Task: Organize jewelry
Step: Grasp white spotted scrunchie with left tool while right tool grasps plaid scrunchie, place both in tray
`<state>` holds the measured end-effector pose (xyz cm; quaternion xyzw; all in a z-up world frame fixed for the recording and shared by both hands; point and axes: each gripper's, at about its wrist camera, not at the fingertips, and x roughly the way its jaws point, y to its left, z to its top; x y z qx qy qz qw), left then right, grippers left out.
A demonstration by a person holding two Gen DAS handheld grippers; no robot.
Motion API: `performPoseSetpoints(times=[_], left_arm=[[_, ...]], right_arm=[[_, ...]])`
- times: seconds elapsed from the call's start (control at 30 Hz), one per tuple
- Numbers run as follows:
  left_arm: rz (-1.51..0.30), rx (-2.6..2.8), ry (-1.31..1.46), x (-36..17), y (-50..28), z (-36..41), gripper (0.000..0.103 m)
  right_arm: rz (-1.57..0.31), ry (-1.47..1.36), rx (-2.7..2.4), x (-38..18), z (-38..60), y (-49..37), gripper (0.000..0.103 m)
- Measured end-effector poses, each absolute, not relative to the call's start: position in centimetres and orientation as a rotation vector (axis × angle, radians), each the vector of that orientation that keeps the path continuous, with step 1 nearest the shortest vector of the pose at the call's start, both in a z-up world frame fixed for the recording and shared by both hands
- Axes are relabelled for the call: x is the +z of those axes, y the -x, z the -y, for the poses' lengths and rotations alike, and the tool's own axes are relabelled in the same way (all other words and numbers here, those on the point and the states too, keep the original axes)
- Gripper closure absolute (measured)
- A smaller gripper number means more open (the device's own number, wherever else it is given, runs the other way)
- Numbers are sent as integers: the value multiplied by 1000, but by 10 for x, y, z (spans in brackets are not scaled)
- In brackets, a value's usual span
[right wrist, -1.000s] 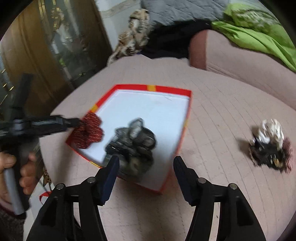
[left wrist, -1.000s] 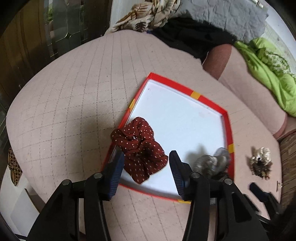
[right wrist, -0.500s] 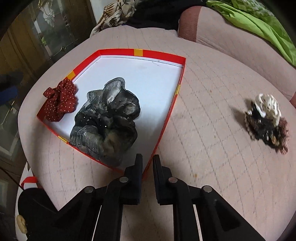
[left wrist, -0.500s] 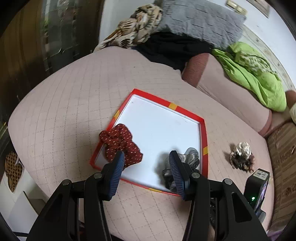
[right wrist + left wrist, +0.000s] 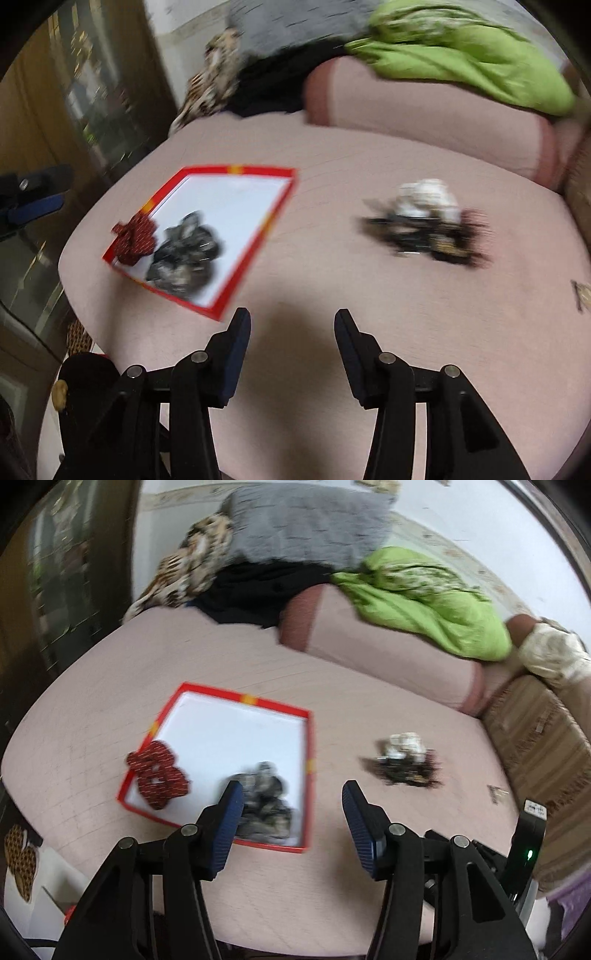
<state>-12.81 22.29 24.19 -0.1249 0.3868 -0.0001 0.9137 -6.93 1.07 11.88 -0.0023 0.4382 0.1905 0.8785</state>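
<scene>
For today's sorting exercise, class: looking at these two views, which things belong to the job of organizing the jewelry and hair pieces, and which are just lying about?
Belongs to the job:
- red-rimmed tray
- red dotted scrunchie, on the tray's edge
- grey scrunchie, in the tray
- white and dark pile, outside the tray

Just lying about:
- green cloth
- grey pillow
- patterned cloth
- pink bolster

Motion blur smears the dark pile of accessories (image 5: 424,229) on the bed, individual pieces unreadable. The left gripper's finger (image 5: 229,821) covers part of the grey scrunchie (image 5: 266,805).
</scene>
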Motion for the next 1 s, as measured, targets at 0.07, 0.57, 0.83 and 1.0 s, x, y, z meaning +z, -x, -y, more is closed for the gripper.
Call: performPoseSetpoints(times=[0.07, 0.57, 0.83, 1.0], left_arm=[[-785, -58, 267, 259, 133, -208, 48], [-720, -182, 117, 342, 87, -113, 32], [-845, -190, 40, 263, -19, -64, 31], [-974, -186, 46, 185, -86, -49, 31]], right_arm=[[-885, 12, 349, 136, 20, 77, 52], [-503, 29, -22, 352, 210, 95, 26], [-684, -102, 107, 248, 194, 20, 26], [-833, -209, 174, 149, 181, -26, 31]])
